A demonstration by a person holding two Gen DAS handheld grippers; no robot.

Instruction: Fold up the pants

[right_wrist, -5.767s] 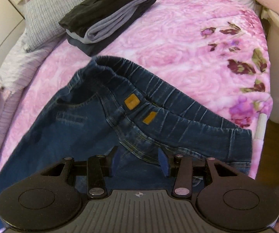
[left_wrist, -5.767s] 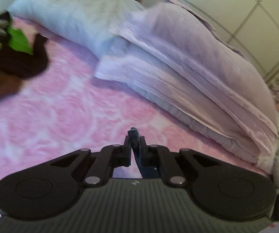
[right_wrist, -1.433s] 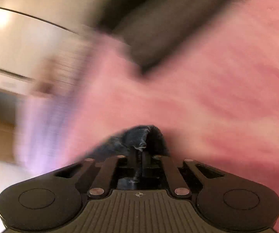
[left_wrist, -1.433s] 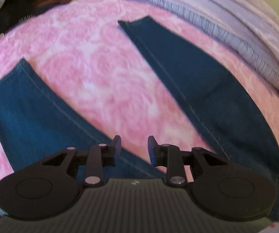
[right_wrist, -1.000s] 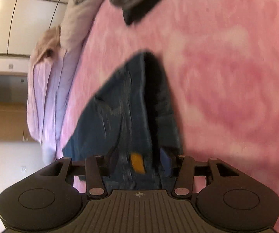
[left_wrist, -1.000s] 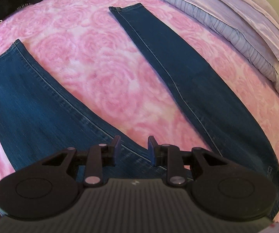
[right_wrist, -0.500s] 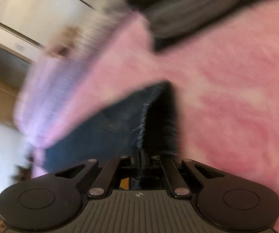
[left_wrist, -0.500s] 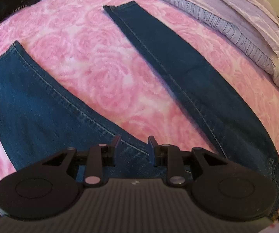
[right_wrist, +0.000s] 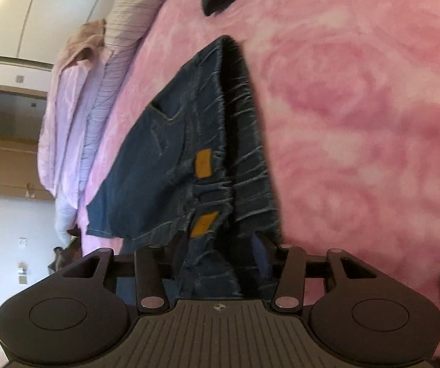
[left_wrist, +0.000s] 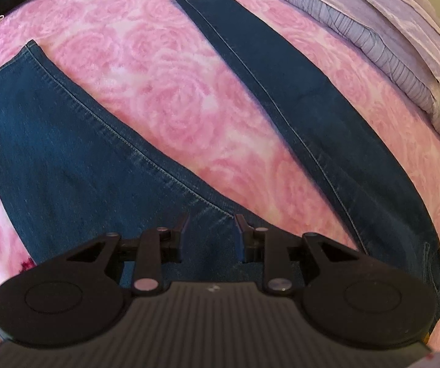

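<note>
— Where are the dark blue denim pants (left_wrist: pixel 76 153)?

— Flat on the pink rose-patterned bed (left_wrist: pixel 165 70), legs splayed in a V, so one can be carried over the other, I judge.

— And your tools?

— My left hand-held gripper (left_wrist: pixel 210 230) hovers wide and empty over the crotch seam. My right hand-held gripper (right_wrist: pixel 223 245) stands wide astride the gathered waistband, not pinching it.

— Room to move?

— Bare bed between the legs; lilac striped pillows (left_wrist: pixel 382 27) lie just beside the far leg's outer edge.

A bed (left_wrist: pixel 165 70) with a pink rose-patterned cover filled the room; lilac pillows (left_wrist: pixel 382 21) lay along its edge, near white panelled wardrobe doors (right_wrist: pixel 36 15).
</note>
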